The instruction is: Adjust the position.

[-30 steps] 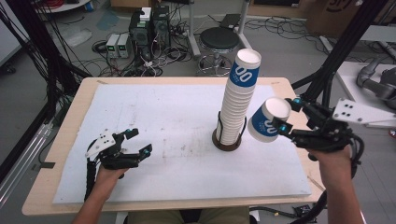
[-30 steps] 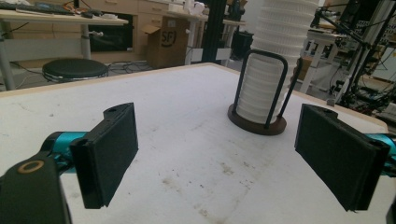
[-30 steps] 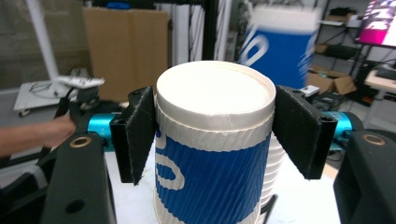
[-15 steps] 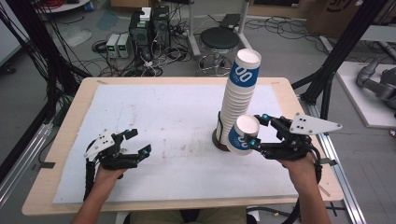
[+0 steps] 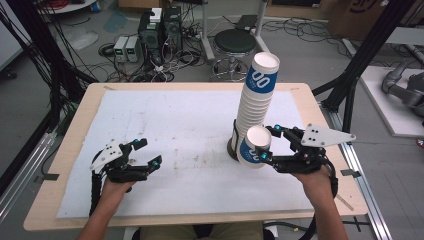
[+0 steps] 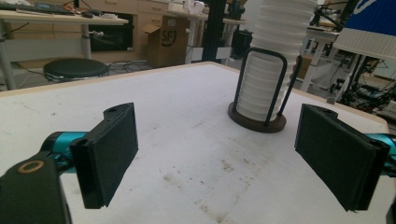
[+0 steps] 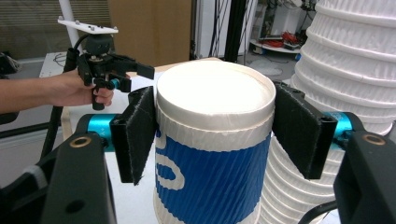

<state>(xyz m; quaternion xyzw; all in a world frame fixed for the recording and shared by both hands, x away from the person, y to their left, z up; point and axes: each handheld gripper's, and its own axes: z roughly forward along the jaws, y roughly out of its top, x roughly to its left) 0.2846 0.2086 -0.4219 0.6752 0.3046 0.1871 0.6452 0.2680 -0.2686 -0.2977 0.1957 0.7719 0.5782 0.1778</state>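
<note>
While the right gripper (image 5: 266,144) has its fingers (image 7: 135,135) clamped on either side of a blue-and-white paper cup (image 5: 252,146), that cup is held tilted just beside the foot of the tall stack of paper cups (image 5: 257,102) in its dark wire holder (image 6: 261,93). Left gripper (image 5: 148,153): fingers (image 6: 109,151) wide apart, nothing between them, resting low over the bench (image 5: 70,150), well apart from the stack. A white stained mat (image 5: 175,135) covers the bench. Beyond it: a round stool (image 5: 235,42), computer boxes (image 5: 160,27), loose cables on the floor. Both forearms enter from the near edge.
</note>
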